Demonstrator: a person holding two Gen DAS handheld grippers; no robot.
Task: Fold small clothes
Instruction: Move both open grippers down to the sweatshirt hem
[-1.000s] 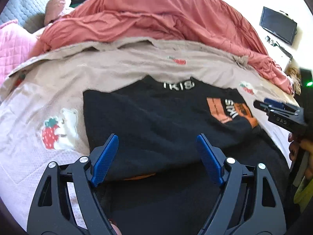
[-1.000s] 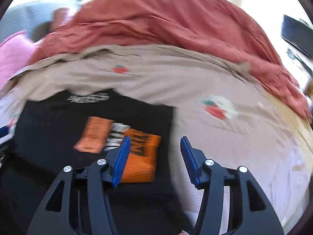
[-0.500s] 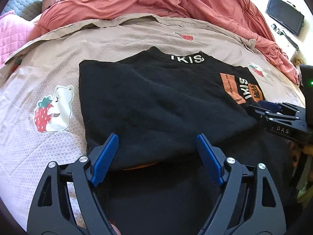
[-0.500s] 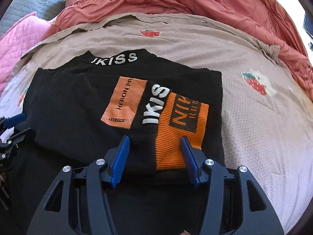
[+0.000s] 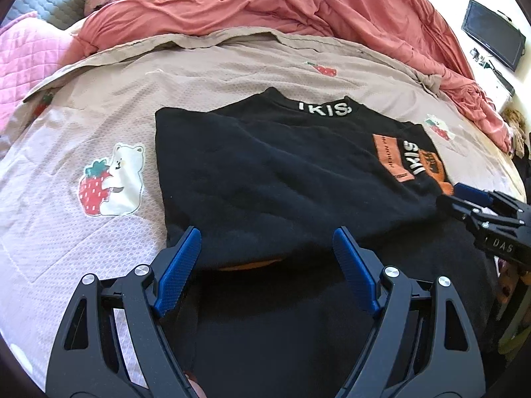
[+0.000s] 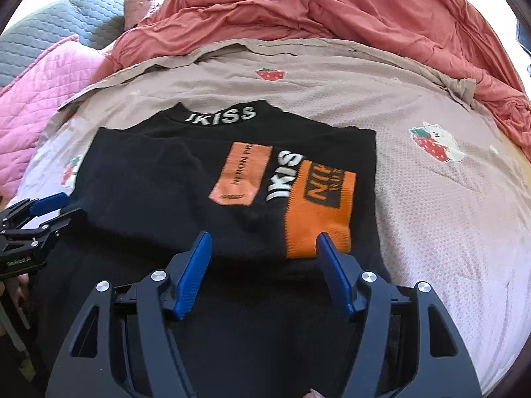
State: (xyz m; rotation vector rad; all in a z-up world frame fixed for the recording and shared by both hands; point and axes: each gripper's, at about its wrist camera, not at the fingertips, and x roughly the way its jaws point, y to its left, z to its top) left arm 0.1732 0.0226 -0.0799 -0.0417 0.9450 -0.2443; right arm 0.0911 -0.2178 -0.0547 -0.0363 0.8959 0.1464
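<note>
A black sweater [image 5: 282, 179] with white "IKISS" lettering and orange patches [image 6: 318, 212] lies flat on the bed, its sleeves folded inward over the body. My left gripper [image 5: 267, 235] is open above the near edge of the sweater's left half, with nothing between its blue pads. Over the near edge of the right half, close to the orange cuff, is my right gripper [image 6: 264, 237]. Its jaws are opening and the pads press on nothing. Each gripper shows in the other's view: the right gripper [image 5: 481, 212] at the right edge, the left gripper [image 6: 36, 212] at the left edge.
The sweater rests on a beige sheet [image 5: 99, 126] printed with strawberry bears. A salmon duvet [image 5: 265, 3] is heaped across the back. A pink quilt [image 6: 39, 76] and a grey quilt [image 6: 66, 16] lie at the far left. A dark monitor [image 5: 494, 43] hangs at the right.
The right gripper swung left from the sweater's right edge to over the orange cuff, and its jaws widened. Both views tilted down towards the sweater. The left jaws kept their width.
</note>
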